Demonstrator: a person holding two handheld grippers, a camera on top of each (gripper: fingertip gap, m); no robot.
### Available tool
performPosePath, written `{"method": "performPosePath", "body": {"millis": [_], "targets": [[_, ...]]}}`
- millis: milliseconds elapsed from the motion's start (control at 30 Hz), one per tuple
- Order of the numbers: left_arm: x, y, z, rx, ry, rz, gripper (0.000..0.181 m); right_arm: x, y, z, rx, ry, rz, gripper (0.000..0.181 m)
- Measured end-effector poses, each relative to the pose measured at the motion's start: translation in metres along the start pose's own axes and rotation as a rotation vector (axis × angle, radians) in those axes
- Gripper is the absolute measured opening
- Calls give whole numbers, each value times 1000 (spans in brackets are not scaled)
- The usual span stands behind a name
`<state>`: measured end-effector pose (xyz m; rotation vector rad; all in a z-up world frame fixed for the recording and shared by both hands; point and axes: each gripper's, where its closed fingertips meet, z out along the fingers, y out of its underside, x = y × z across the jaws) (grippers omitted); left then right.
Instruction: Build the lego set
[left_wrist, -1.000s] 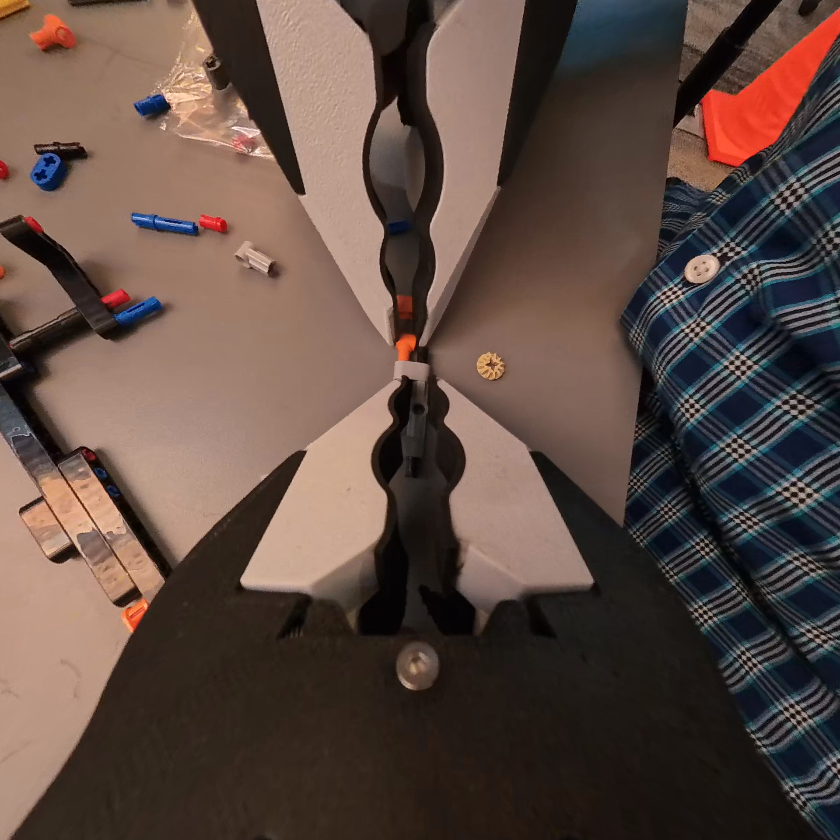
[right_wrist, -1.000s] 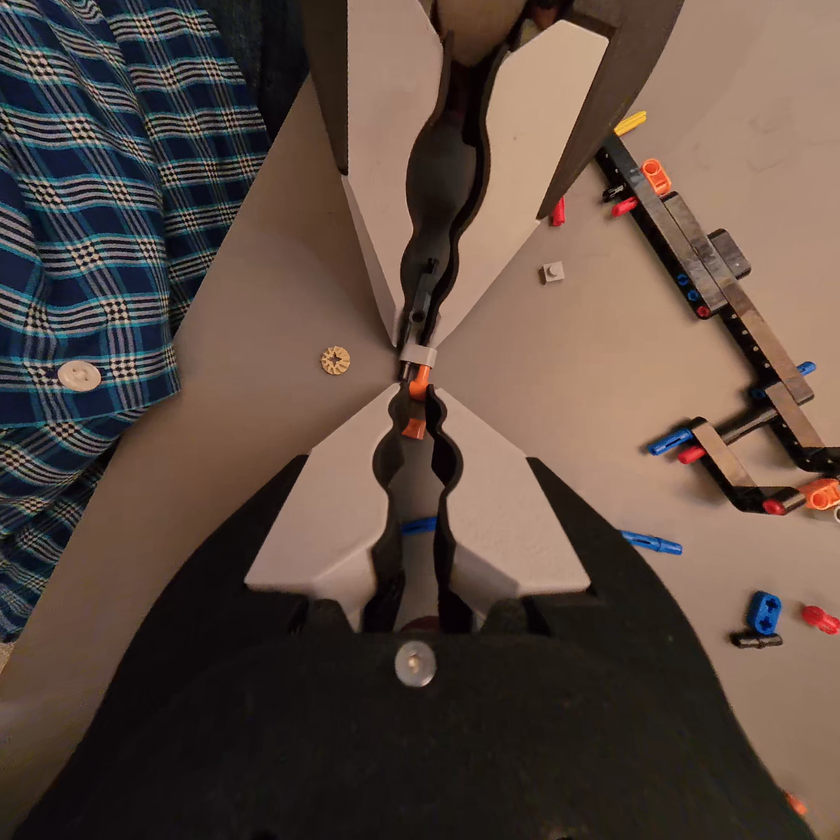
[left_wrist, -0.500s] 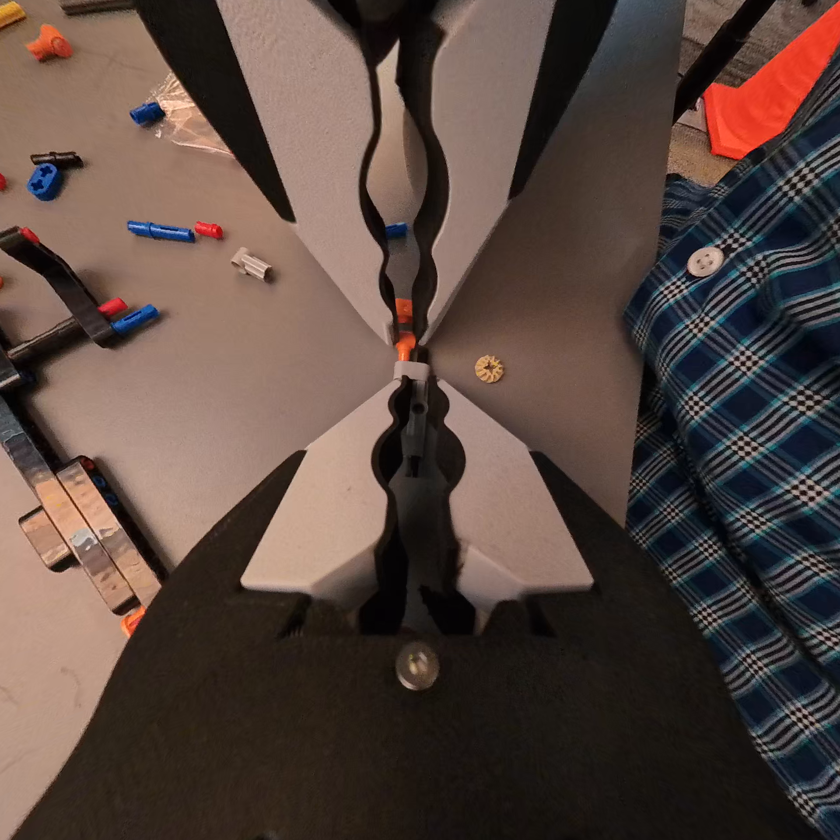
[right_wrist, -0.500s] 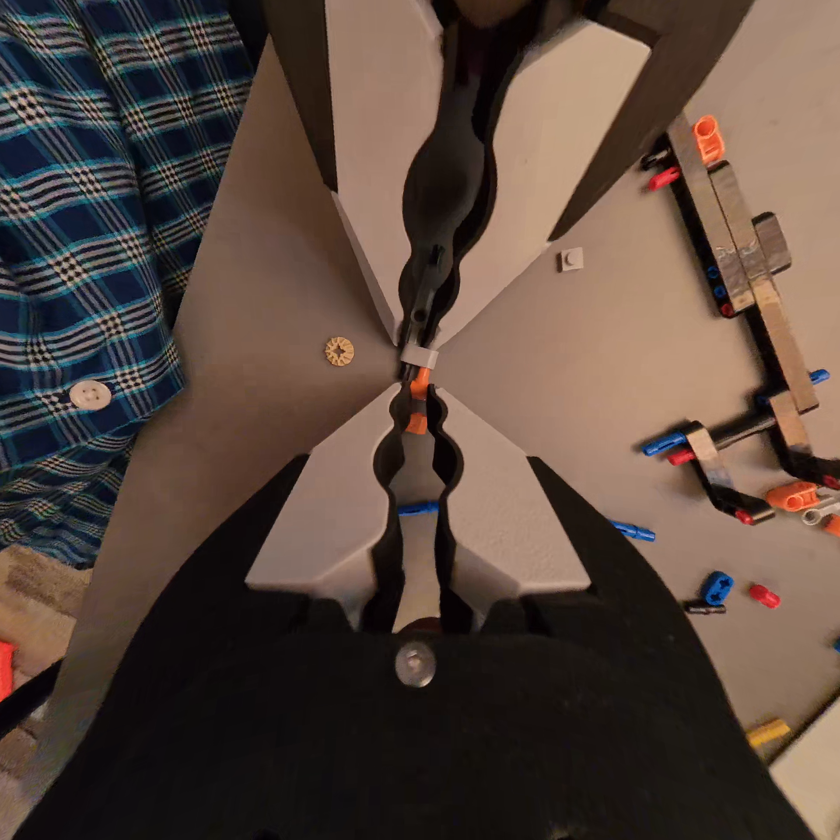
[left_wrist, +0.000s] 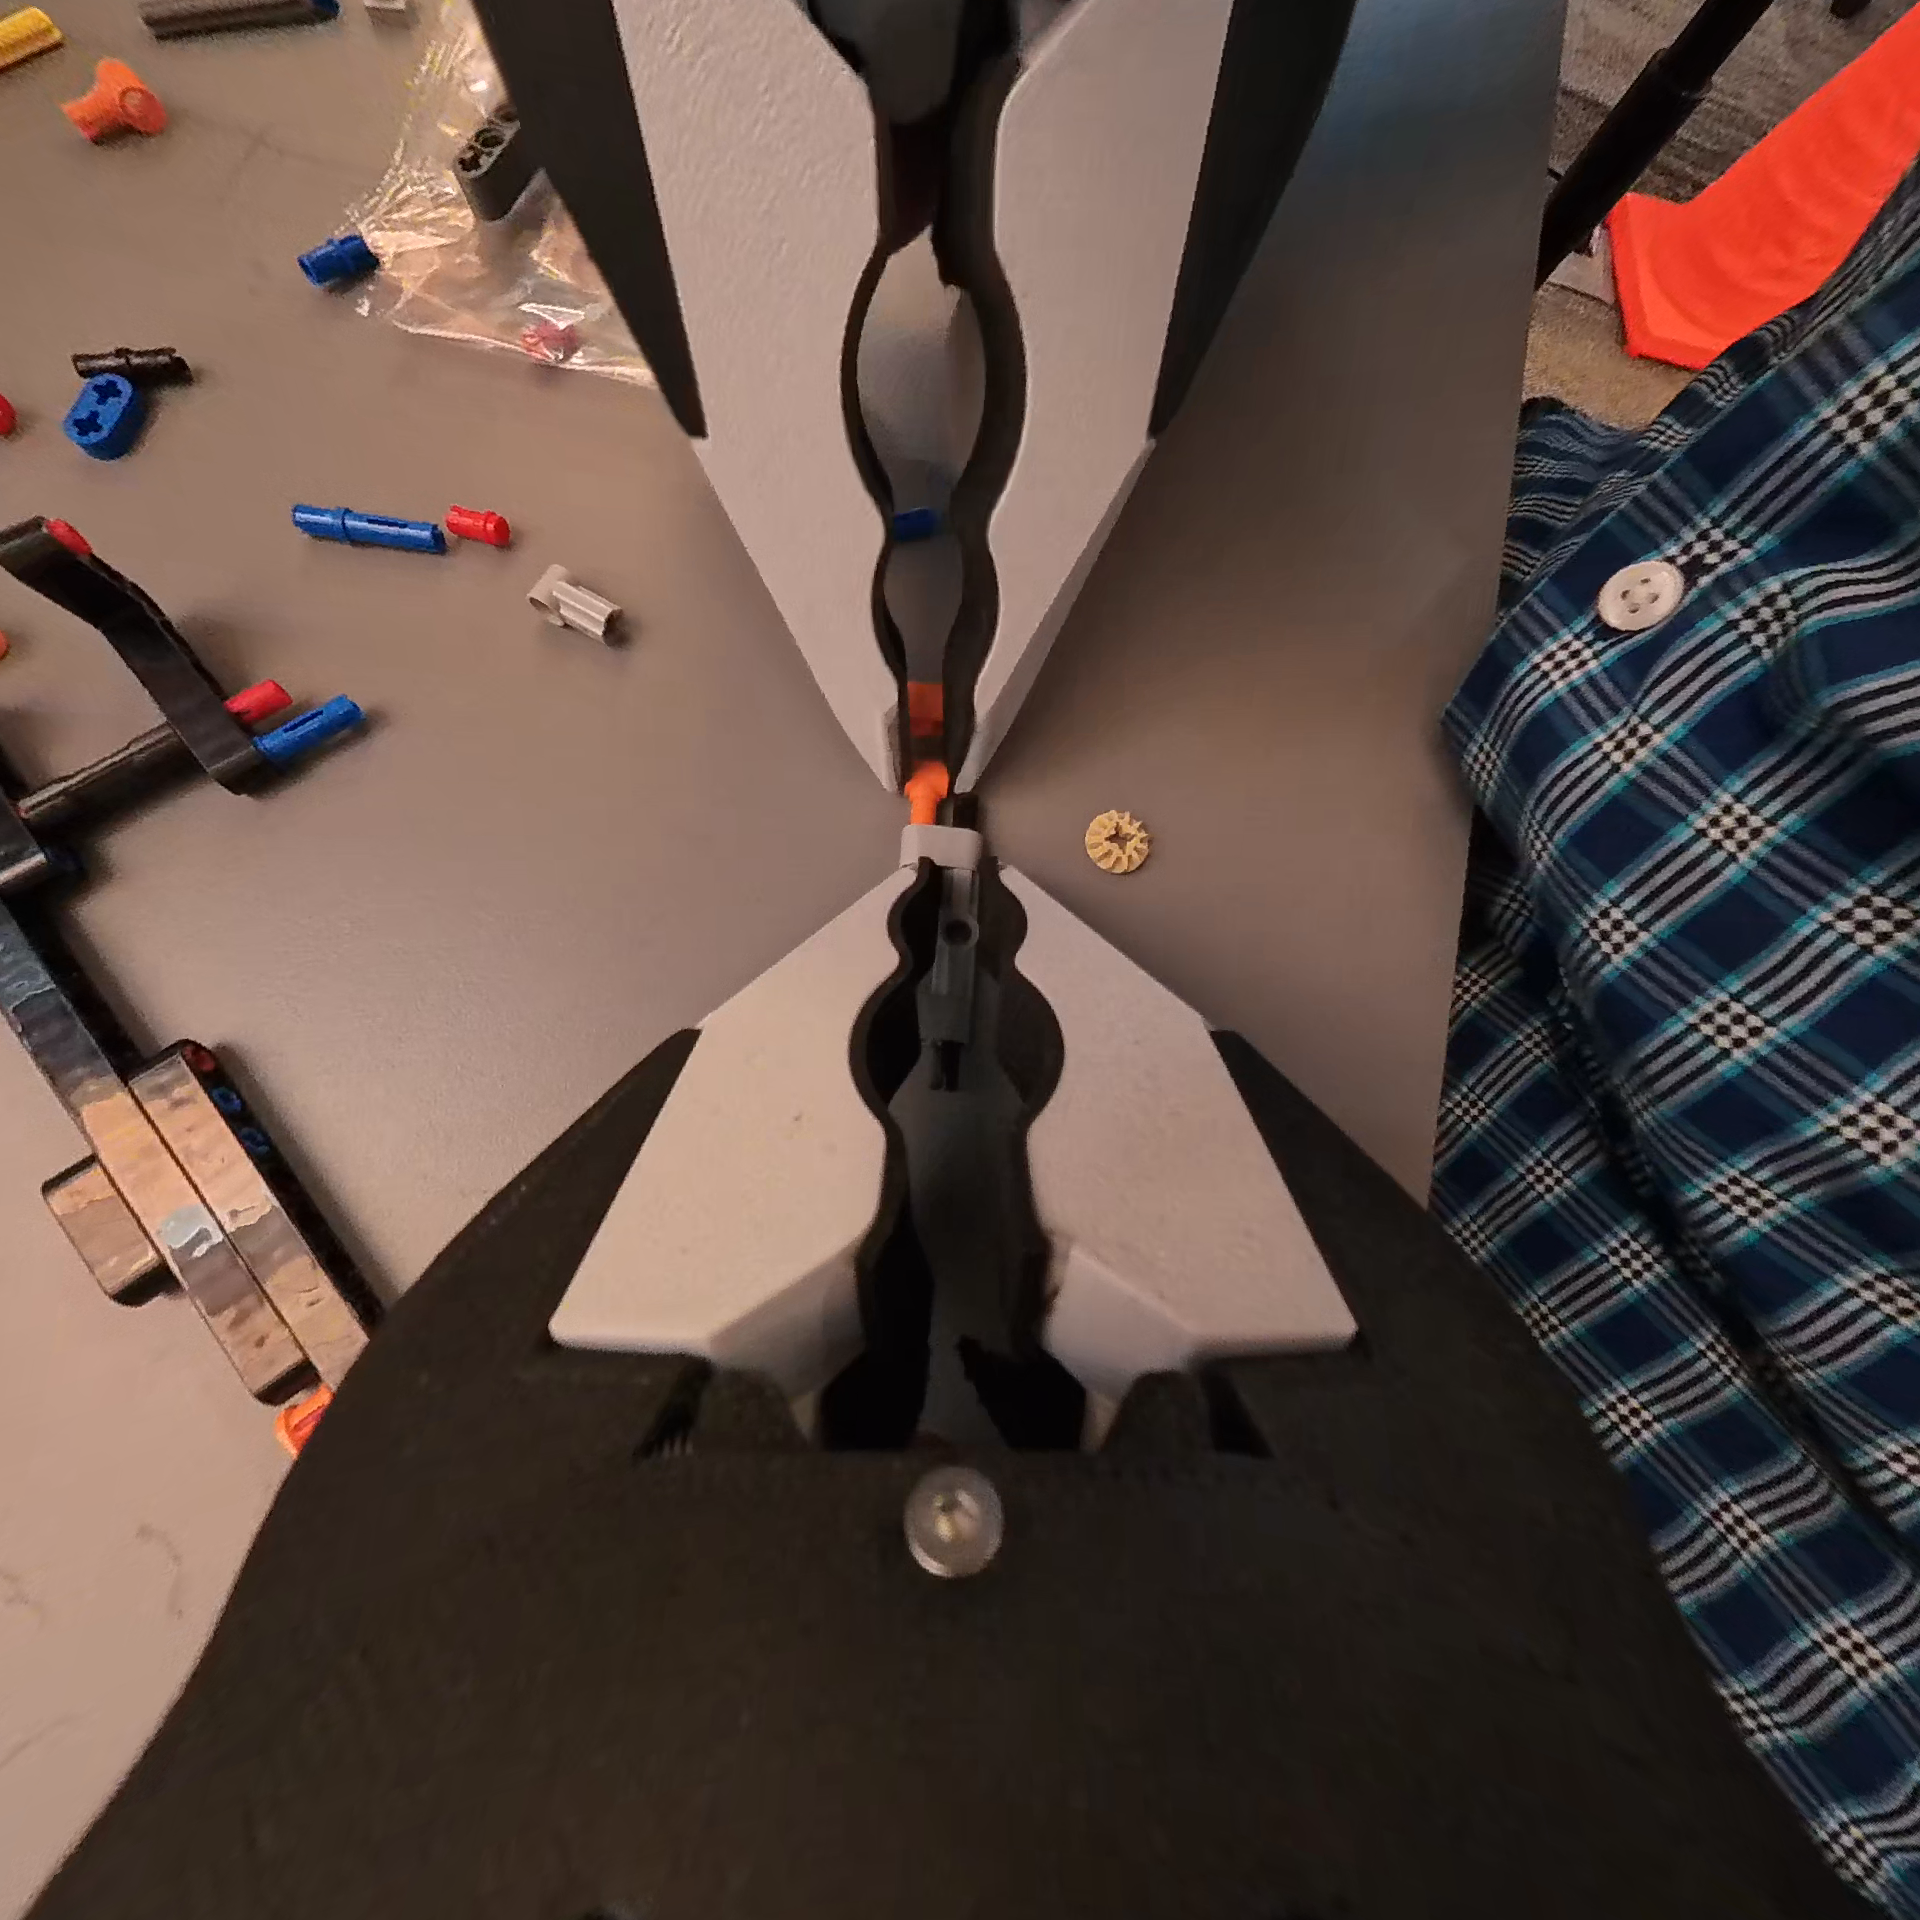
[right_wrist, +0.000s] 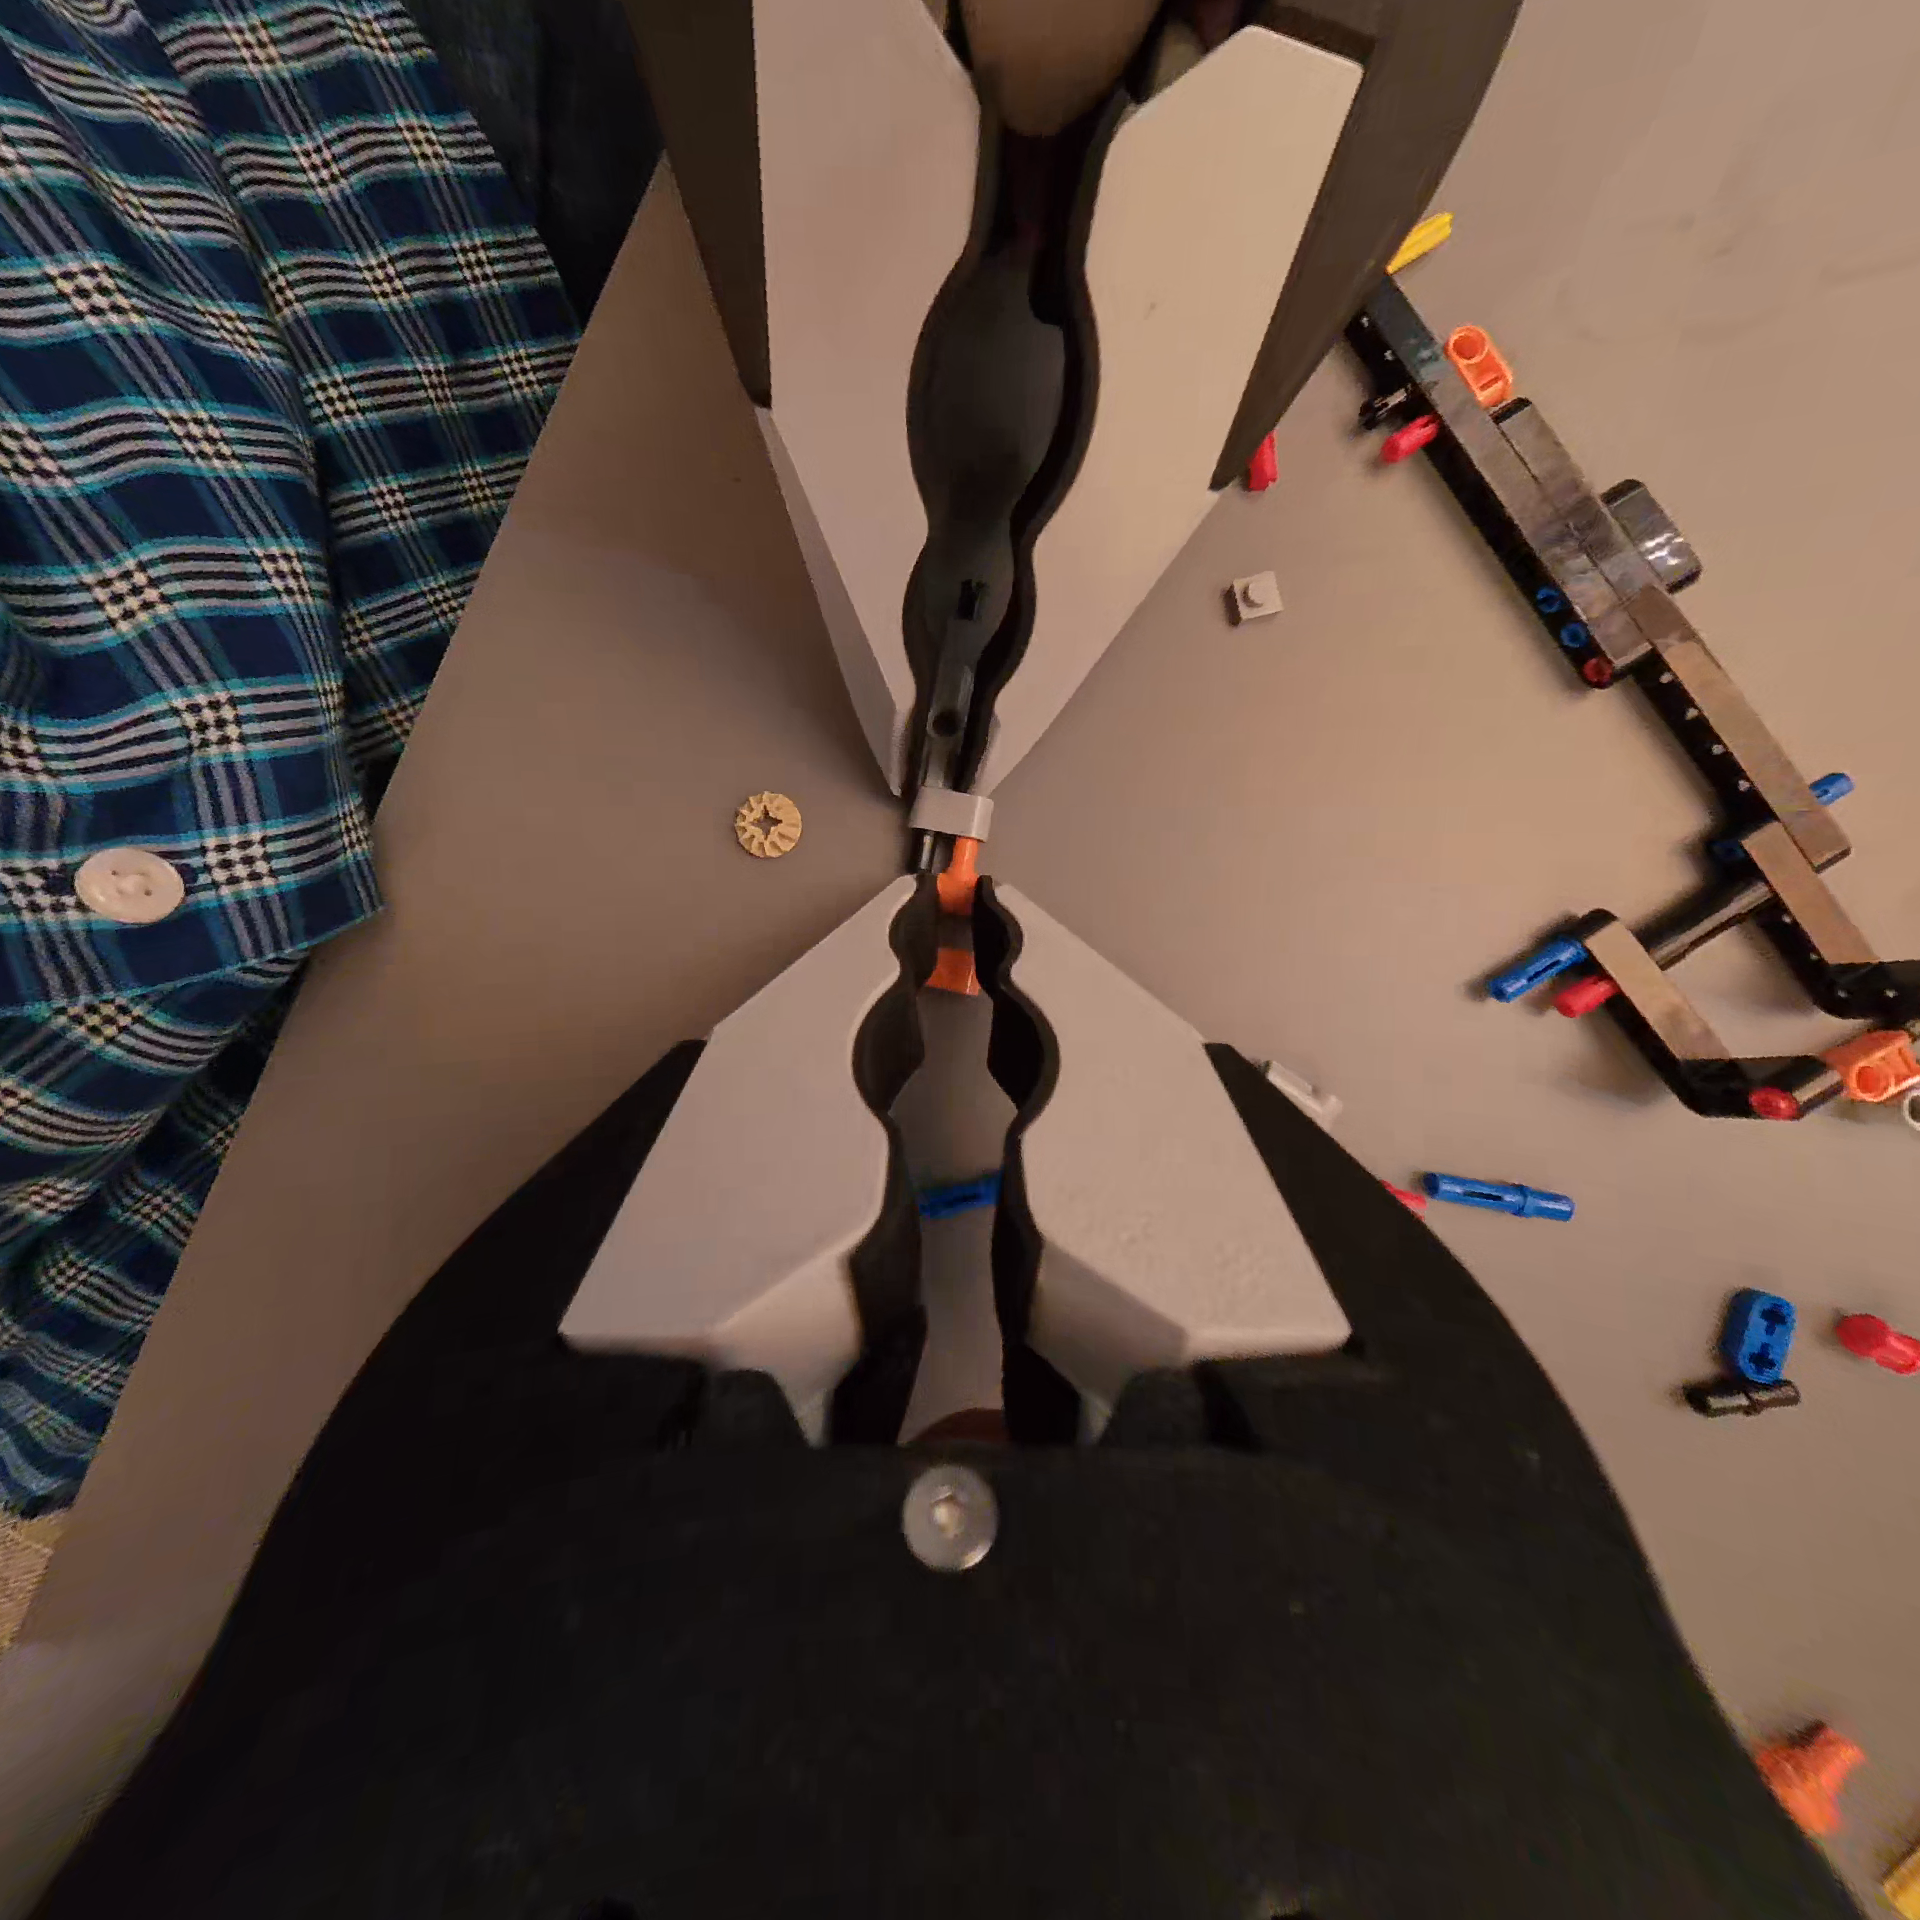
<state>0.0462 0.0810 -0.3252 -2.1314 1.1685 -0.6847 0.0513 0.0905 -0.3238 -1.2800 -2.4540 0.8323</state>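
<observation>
My two grippers meet tip to tip above the grey table. My left gripper (left_wrist: 940, 868) is shut on a small grey piece (left_wrist: 954, 956) with a light grey bush (left_wrist: 938, 844) at its end. My right gripper (right_wrist: 948, 891) is shut on an orange connector (right_wrist: 954, 966), whose tip (right_wrist: 961, 862) touches the bush (right_wrist: 949, 814). In the left wrist view the orange connector (left_wrist: 921, 795) sticks out of the far gripper. A tan gear (left_wrist: 1119, 842) lies on the table just beside the tips; it also shows in the right wrist view (right_wrist: 768, 825).
A long black beam assembly (right_wrist: 1621, 582) with blue and red pins lies to one side, also in the left wrist view (left_wrist: 177, 1195). Loose blue (left_wrist: 369, 527), red (left_wrist: 476, 524), grey (left_wrist: 571, 603) and orange (left_wrist: 109, 104) pieces and a clear bag (left_wrist: 468, 260) lie about. A person's plaid shirt (left_wrist: 1714, 935) is at the table edge. My left and right fingertips are right by each other.
Both grippers stay tip to tip, shut on their pieces. The views have shifted slightly against the table; the right gripper swung out and back.
</observation>
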Motion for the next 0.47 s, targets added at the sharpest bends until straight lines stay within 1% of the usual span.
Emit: {"method": "performPosePath", "body": {"millis": [233,467], "targets": [[0,0,0,0,6,-7,5,0,-1,0,13,10,-11,3],[1,1,-1,0,13,-7,6,-1,-2,1,40,-71,-41,3]]}}
